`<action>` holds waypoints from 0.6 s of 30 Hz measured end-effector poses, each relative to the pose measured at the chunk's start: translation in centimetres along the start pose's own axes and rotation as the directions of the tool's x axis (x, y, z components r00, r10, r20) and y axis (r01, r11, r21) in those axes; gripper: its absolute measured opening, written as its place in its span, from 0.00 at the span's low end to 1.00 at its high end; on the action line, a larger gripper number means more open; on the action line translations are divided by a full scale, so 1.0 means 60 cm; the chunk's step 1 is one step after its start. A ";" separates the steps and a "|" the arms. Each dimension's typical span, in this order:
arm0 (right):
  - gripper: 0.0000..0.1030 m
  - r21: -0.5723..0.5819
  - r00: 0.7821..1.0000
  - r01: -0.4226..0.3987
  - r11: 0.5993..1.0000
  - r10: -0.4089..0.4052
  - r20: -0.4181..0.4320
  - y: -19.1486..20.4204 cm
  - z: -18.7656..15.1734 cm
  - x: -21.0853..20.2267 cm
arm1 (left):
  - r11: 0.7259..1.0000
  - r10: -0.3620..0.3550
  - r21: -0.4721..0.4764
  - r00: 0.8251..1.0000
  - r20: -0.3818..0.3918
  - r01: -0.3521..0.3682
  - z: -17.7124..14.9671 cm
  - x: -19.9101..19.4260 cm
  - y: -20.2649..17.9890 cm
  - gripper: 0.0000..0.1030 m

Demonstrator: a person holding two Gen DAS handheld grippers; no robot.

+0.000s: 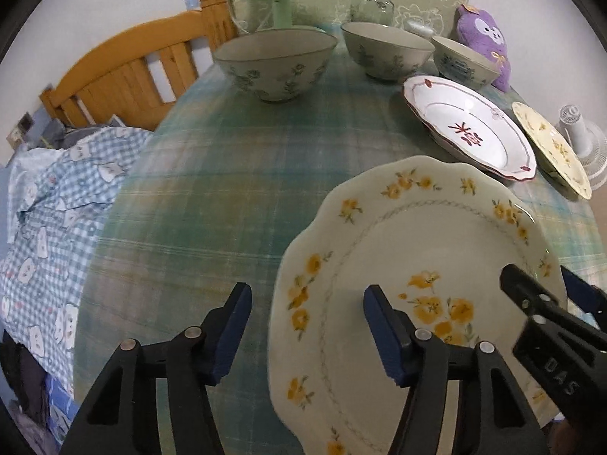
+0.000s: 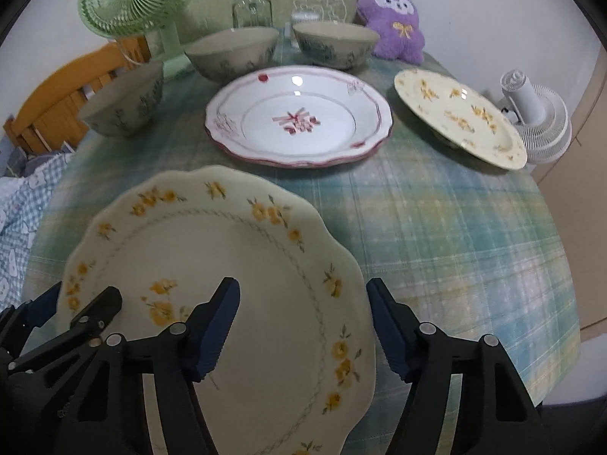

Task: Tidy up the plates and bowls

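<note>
A large cream plate with yellow flowers (image 1: 398, 258) (image 2: 212, 250) lies on the plaid tablecloth at the near edge. My left gripper (image 1: 307, 326) is open, its jaws either side of the plate's left rim. My right gripper (image 2: 303, 322) is open, its jaws either side of the plate's right rim. Whether the pads touch the plate I cannot tell. Each gripper shows in the other's view. Behind lie a white plate with red trim (image 1: 470, 129) (image 2: 299, 117) and a smaller yellow-flowered plate (image 1: 550, 151) (image 2: 459, 117). Three floral bowls stand at the back: (image 1: 275, 62), (image 1: 387, 51), (image 1: 464, 60).
A green fan (image 2: 136, 3), a glass jar (image 2: 252, 7) and a purple plush toy (image 2: 394, 19) stand at the table's far edge. A small white fan (image 2: 538, 125) sits at the right edge. A wooden bed frame (image 1: 125, 72) and checked bedding (image 1: 57, 204) lie left.
</note>
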State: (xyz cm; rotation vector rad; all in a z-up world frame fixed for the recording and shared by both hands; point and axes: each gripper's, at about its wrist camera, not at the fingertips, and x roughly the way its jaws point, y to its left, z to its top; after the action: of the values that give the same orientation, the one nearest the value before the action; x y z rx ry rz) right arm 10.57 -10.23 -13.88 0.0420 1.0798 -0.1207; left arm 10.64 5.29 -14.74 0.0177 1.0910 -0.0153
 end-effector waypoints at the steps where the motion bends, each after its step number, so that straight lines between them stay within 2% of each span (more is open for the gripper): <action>1: 0.66 0.004 1.000 0.003 1.000 -0.003 -0.012 -0.001 -0.001 0.005 | 1.000 -0.004 0.009 1.000 -0.001 0.004 0.001 0.001 -0.003 0.61; 7: 0.62 0.021 0.999 0.006 1.000 -0.005 -0.041 -0.007 0.000 0.018 | 0.997 -0.059 0.044 0.998 -0.015 0.060 0.009 0.007 -0.012 0.56; 18: 0.63 0.064 0.997 0.019 0.998 -0.013 -0.082 -0.012 0.009 0.016 | 0.994 -0.078 0.069 0.995 -0.063 0.083 0.022 0.007 -0.013 0.56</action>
State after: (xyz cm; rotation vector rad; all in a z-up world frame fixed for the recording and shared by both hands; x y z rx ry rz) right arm 11.39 -11.04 -14.45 0.0970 1.1580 -0.1694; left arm 11.97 4.49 -14.49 0.0386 1.1505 -0.1269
